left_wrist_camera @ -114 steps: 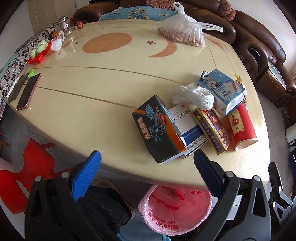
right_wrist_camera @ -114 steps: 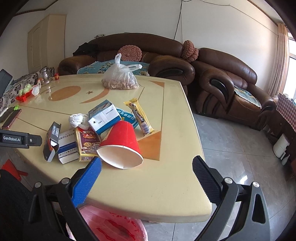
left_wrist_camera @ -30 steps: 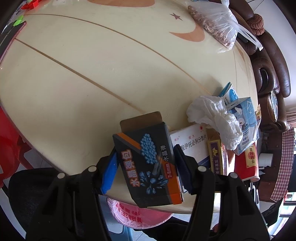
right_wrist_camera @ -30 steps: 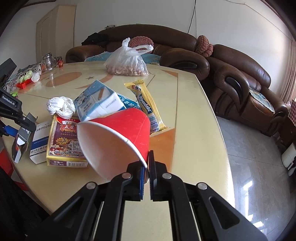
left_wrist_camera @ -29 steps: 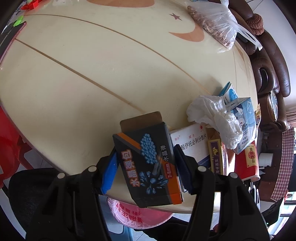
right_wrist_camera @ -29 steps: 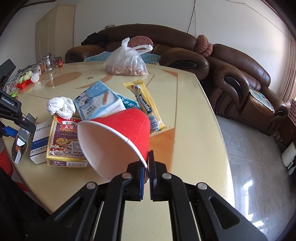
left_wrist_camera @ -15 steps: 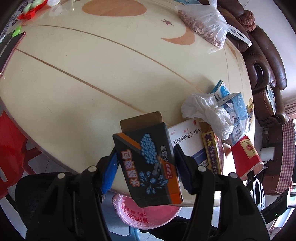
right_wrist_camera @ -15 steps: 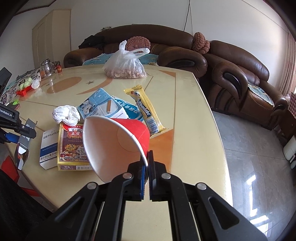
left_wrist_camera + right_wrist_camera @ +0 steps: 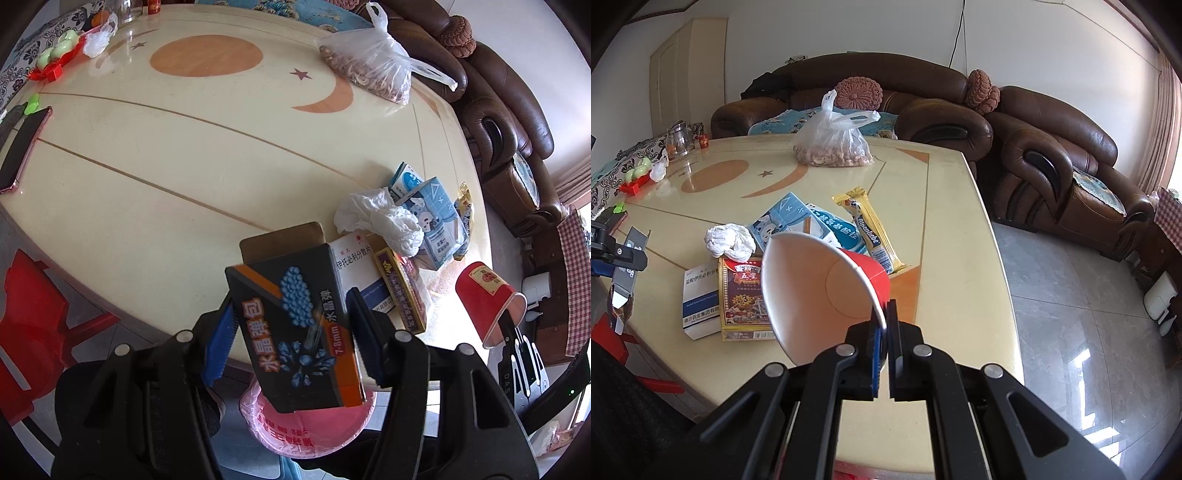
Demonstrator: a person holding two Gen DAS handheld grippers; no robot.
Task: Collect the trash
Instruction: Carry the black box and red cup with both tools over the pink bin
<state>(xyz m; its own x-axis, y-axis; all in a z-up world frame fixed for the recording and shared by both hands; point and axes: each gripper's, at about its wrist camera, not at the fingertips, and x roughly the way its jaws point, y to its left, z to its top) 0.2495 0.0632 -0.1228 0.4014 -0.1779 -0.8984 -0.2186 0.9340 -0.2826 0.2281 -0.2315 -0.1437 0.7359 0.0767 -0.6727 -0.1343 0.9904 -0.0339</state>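
Observation:
My left gripper is shut on a black and orange box, held in the air above the table's near edge; the pink-lined bin shows below it. My right gripper is shut on the rim of a red paper cup, lifted off the table with its mouth towards the camera; the cup also shows at the right of the left wrist view. On the table lie a crumpled tissue, a blue milk carton, a white medicine box, a card box and a yellow snack wrapper.
A bag of nuts sits at the far side of the cream table. A phone and a red tray of small items lie at its left edge. A red stool stands on the floor; brown sofas stand behind and to the right.
Both grippers have risen with their loads. The black box and the red cup now hang higher above the table, and more of the tabletop shows in both views.

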